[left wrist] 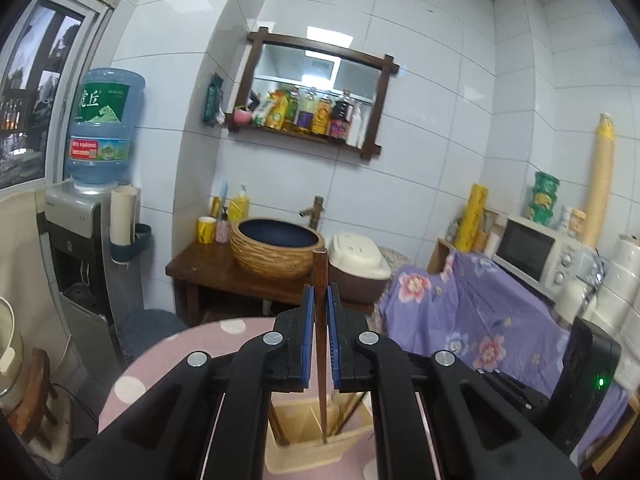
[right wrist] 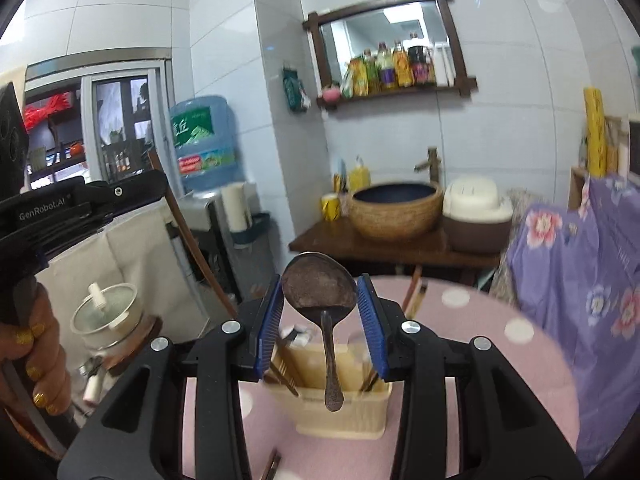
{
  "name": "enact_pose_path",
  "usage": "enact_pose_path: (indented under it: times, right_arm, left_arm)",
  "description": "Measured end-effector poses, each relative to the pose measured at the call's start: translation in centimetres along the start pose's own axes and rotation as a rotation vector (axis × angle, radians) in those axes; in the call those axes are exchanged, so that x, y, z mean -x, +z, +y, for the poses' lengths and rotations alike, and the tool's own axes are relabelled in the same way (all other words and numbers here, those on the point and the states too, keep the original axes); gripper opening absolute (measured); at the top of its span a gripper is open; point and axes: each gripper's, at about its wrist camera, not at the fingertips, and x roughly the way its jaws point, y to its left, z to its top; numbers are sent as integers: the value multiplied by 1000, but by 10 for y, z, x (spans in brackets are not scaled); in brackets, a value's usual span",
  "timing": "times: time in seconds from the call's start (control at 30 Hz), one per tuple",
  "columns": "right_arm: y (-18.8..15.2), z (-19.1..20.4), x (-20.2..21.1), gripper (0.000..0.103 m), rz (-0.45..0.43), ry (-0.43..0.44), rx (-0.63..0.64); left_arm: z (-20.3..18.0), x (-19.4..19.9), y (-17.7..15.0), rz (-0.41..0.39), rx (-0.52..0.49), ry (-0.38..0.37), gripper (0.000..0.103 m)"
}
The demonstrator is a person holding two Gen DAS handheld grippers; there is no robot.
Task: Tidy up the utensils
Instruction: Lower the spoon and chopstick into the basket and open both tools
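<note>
My left gripper (left wrist: pixel 320 294) is shut on a brown wooden chopstick (left wrist: pixel 320 272). The chopstick stands upright, and its lower end reaches into the beige utensil holder (left wrist: pixel 304 456) on the pink dotted table (left wrist: pixel 132 388). My right gripper (right wrist: pixel 319 286) is shut on a dark metal spoon (right wrist: pixel 319 284). The pads press the sides of its bowl, which faces up, and its handle hangs down over the beige holder (right wrist: pixel 340 416). Several chopsticks lean inside the holder's compartments.
A loose chopstick (right wrist: pixel 272 464) lies on the table's near edge, and more (right wrist: pixel 416 296) lie at its far edge. A lidded pot (right wrist: pixel 106 312) sits low on the left. A hand (right wrist: pixel 36 360) holds the other gripper at the left. A purple floral cloth (right wrist: pixel 580 280) hangs to the right.
</note>
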Motion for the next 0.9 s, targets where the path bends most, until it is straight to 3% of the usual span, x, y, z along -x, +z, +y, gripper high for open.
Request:
enact_pose_path:
  times: [0.17, 0.37, 0.6, 0.9]
  right_arm:
    - [-15, -7, -38, 39, 29, -36, -31]
    - [-69, -17, -72, 39, 110, -77, -40]
    - [-102, -17, -80, 39, 153, -93, -31]
    - [-123, -18, -83, 39, 160, -121, -6]
  left_arm:
    - [5, -29, -16, 20, -9, 52, 8]
    - [18, -56, -69, 107, -5, 61, 8]
    - [27, -72, -111, 198, 7, 51, 8]
    - [35, -74, -125, 226, 24, 70, 6]
